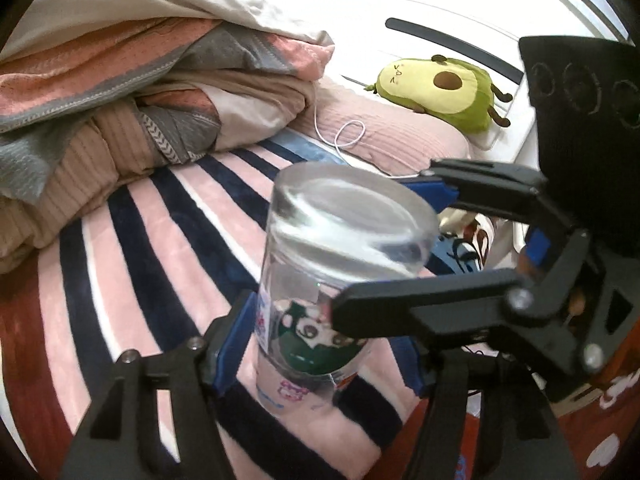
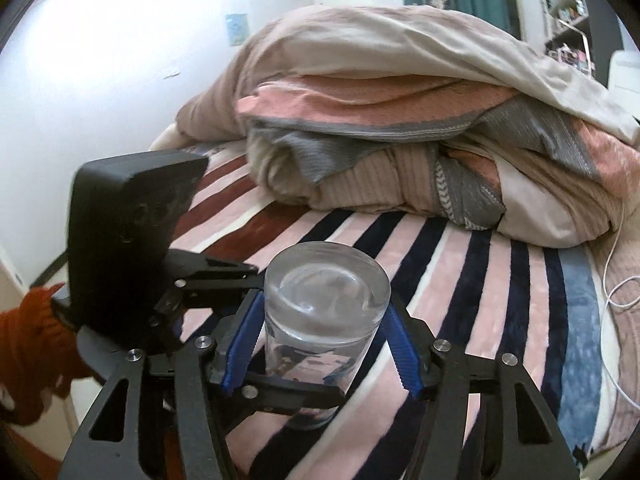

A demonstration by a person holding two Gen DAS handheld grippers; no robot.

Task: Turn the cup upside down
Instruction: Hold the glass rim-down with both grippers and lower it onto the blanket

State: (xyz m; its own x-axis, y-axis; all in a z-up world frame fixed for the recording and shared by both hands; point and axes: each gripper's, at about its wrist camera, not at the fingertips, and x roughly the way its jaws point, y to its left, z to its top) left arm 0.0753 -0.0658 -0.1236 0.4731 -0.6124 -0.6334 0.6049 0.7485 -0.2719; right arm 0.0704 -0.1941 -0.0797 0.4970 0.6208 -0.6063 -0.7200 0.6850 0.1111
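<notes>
My left tongs and right tongs both clamp the clear cup, which stands base-up on the bed between my fingers. It's stiff, light and slick; grip mid-wall, gently.

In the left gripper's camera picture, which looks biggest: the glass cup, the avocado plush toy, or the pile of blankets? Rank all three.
As they look in the left wrist view, largest to smallest:
1. Blankets, filling the upper left.
2. Cup.
3. Avocado plush.
The cup sits nearest the camera, so it looks larger than its real size; cup versus plush is unsure in reality.
</notes>
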